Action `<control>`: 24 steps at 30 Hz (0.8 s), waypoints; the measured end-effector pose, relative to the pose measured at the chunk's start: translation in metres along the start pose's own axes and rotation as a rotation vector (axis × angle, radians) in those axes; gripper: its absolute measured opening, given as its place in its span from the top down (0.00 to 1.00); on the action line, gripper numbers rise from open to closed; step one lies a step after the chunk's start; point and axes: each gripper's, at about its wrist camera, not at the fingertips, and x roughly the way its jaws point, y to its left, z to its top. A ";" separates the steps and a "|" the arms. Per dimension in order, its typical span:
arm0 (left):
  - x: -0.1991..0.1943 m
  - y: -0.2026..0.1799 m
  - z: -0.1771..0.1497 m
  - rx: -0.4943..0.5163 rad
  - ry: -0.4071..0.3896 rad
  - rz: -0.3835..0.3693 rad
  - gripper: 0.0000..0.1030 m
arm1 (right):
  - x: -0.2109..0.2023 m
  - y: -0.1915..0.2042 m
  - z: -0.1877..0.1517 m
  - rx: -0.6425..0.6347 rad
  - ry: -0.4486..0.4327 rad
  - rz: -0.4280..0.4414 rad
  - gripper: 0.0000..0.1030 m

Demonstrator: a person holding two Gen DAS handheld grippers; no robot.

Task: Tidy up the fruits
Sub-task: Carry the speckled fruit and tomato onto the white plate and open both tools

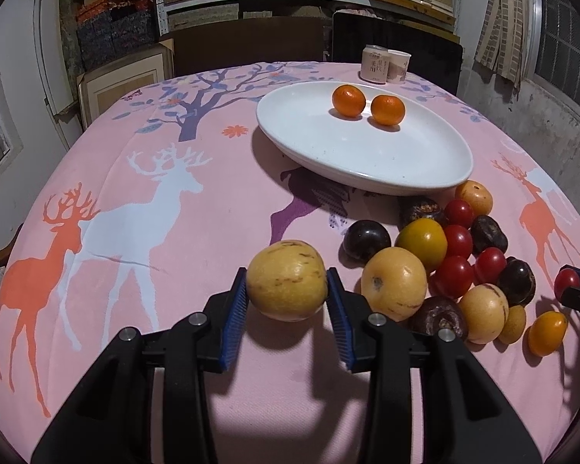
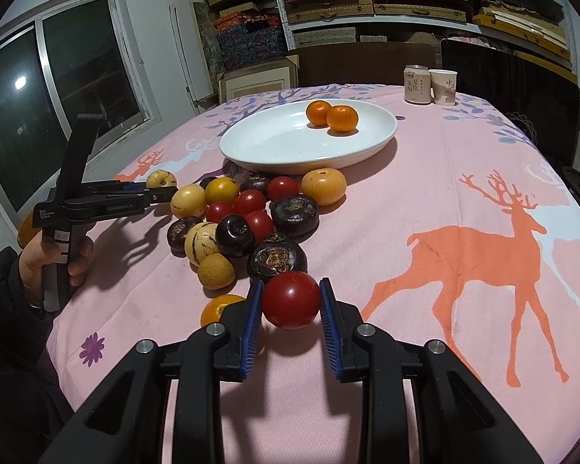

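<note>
My left tongs (image 1: 287, 282) clamped on a speckled yellow round fruit (image 1: 286, 279), right tongs (image 2: 290, 301) gripping a glossy red tomato (image 2: 290, 300), white oval ceramic plate (image 1: 328, 147) far, two orange tangerines (image 1: 367, 106) at its far rim, near half bare

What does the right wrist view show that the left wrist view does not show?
Only right wrist: a hand gripping the left gripper's handle, and a dark window. Only left wrist: the left gripper shut on a pale yellow round fruit. Both: white oval plate with two oranges, a can, a paper cup, the fruit pile.
</note>
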 end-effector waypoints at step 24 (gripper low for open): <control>0.006 -0.016 0.071 0.011 -0.012 -0.071 0.62 | 0.031 -0.029 0.104 0.089 0.013 -0.015 0.71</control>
